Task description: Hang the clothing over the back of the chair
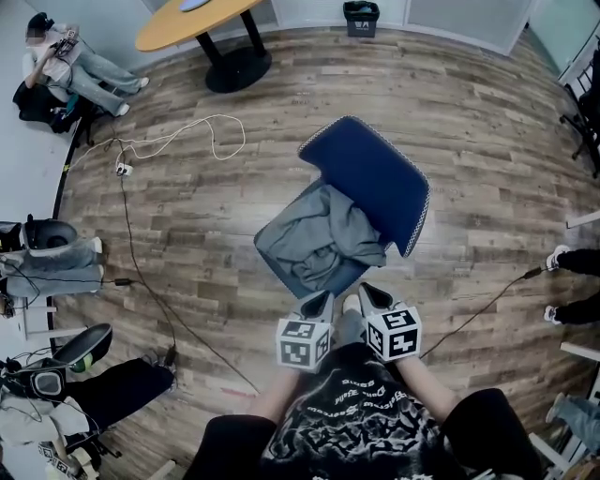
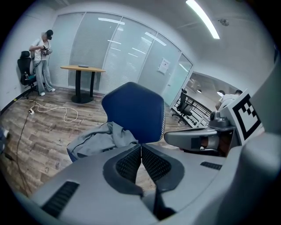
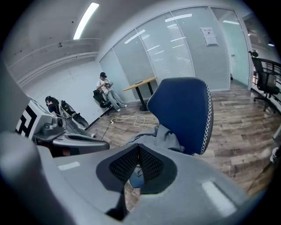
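A grey garment (image 1: 328, 236) lies crumpled on the seat of a blue chair (image 1: 375, 178), partly draped against the backrest. The left gripper view shows the garment (image 2: 99, 138) below the chair's blue back (image 2: 134, 112); in the right gripper view the garment (image 3: 164, 138) sits left of the back (image 3: 182, 112). My left gripper (image 1: 323, 298) and right gripper (image 1: 367, 292) hover side by side just short of the seat's near edge. Both are shut with nothing between the pads.
A white cable (image 1: 173, 141) and a black cable (image 1: 150, 291) run across the wooden floor at left. A round table (image 1: 202, 19) stands at the back, with a seated person (image 1: 70, 66) to its left. Bags and gear lie at left; feet (image 1: 567, 258) show at right.
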Tool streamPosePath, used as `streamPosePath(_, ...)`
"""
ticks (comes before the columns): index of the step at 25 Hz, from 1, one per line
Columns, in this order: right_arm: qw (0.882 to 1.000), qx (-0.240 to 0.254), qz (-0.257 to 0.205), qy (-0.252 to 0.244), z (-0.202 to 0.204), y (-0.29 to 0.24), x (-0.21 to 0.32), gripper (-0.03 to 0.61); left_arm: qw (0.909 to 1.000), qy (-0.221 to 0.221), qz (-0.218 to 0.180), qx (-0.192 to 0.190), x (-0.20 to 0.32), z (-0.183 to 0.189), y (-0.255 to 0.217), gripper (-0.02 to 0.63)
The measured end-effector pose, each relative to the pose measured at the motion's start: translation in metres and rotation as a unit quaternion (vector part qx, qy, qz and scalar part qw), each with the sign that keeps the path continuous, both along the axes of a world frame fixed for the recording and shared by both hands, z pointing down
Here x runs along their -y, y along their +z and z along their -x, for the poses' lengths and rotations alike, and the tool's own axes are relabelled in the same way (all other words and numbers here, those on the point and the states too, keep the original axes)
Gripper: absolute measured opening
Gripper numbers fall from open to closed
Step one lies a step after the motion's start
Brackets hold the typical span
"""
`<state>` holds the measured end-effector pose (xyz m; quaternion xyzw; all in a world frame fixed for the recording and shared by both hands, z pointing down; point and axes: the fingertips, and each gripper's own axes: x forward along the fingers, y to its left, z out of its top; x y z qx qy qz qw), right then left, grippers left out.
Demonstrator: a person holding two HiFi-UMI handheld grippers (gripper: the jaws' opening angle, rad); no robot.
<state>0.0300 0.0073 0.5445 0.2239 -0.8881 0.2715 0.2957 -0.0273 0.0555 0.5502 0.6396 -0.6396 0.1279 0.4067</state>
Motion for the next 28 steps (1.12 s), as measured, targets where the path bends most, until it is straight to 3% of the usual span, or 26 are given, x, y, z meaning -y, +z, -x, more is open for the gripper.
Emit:
streamPosePath(15,1.000,-0.012,0.015,-0.012,0.003,0.015,0.049,0.005,0.9993,-0.009,0.037,0.006,0.036,0.001,0.018,0.015)
streamPosePath(28,0.998,-0.002,0.020,0.062,0.022,0.012,0.068,0.005,0.9979,0.047,0.043,0.011,0.058,0.039,0.019,0.015)
